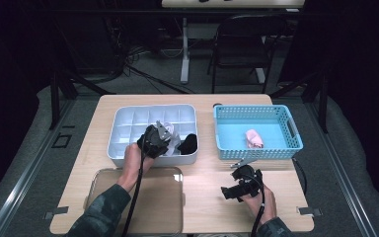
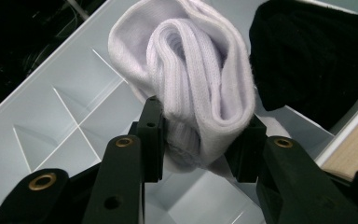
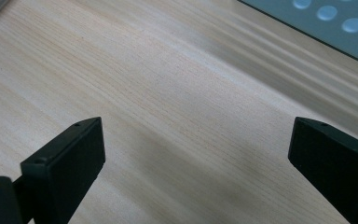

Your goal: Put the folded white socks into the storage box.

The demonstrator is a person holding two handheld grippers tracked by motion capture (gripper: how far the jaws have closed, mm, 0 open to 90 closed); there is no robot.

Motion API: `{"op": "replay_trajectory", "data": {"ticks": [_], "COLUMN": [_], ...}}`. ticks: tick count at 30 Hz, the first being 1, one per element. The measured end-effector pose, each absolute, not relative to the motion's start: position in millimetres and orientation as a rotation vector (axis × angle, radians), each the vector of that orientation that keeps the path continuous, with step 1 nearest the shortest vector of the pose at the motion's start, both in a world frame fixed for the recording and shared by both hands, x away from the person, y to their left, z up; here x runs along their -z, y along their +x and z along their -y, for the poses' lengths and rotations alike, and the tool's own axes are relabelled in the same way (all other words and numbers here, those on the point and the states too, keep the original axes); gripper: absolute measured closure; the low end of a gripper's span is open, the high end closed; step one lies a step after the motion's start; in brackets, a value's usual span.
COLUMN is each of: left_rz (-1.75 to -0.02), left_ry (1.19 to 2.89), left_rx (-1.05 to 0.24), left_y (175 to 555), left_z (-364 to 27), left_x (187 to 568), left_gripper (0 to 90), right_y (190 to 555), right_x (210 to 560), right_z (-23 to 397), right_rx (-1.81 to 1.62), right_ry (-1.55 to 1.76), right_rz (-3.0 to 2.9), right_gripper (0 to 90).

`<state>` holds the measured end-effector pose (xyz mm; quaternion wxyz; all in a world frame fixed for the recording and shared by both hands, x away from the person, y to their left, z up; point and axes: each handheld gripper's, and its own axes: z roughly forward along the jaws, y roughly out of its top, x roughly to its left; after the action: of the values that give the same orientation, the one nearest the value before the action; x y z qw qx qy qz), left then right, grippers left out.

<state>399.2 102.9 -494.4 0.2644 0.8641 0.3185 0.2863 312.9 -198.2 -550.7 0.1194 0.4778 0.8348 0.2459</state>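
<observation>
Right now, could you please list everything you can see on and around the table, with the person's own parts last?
Table: one, light wood, centre of the high view.
Organiser: one, white, divided into compartments, far left of the table.
White sock: one, rolled, in the organiser, gripped by the left tool.
Black sock: one, in the organiser's near right corner, beside the white sock.
Basket: one, blue, far right of the table.
Pink sock: one, rolled, inside the basket.
Lid: one, clear, near left of the table.
Chair: one, black, beyond the table.
Left tool: black, shut on the white sock.
Right tool: black, open, over bare table in front of the basket.
</observation>
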Motion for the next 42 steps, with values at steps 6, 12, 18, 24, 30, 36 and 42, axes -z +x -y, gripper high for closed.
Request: {"op": "replay_trajectory", "data": {"ticks": [6, 12, 18, 24, 30, 36, 42], "left_rz": [-0.87, -0.882, -0.894, -0.913, -0.926, -0.944, -0.946], "left_ry": [2.366, 2.377, 2.397, 2.392, 2.406, 2.405, 2.384], "left_rx": [-0.793, -0.785, -0.72, -0.639, -0.569, -0.482, -0.479], "left_y": [398, 397, 400, 402, 407, 413, 412], "left_z": [-100, -99, -100, -103, -104, -106, -110], "left_x": [494, 494, 494, 495, 499, 501, 496], "left_gripper": [63.5, 63.6, 63.7, 63.8, 64.2, 64.2, 63.5], "right_y": [313, 313, 313, 314, 314, 314, 314], "right_x": [551, 552, 552, 553, 553, 553, 553], "right_z": [199, 200, 199, 199, 199, 199, 199], "right_rx": [-0.705, -0.697, -0.704, -0.694, -0.689, -0.677, -0.684], "right_ry": [1.398, 1.4, 1.402, 1.401, 1.406, 1.408, 1.406], "right_rz": [-2.441, -2.449, -2.45, -2.454, -2.457, -2.462, -2.458], "right_gripper": [3.2, 3.0, 2.9, 2.9, 2.9, 2.8, 2.8]}}
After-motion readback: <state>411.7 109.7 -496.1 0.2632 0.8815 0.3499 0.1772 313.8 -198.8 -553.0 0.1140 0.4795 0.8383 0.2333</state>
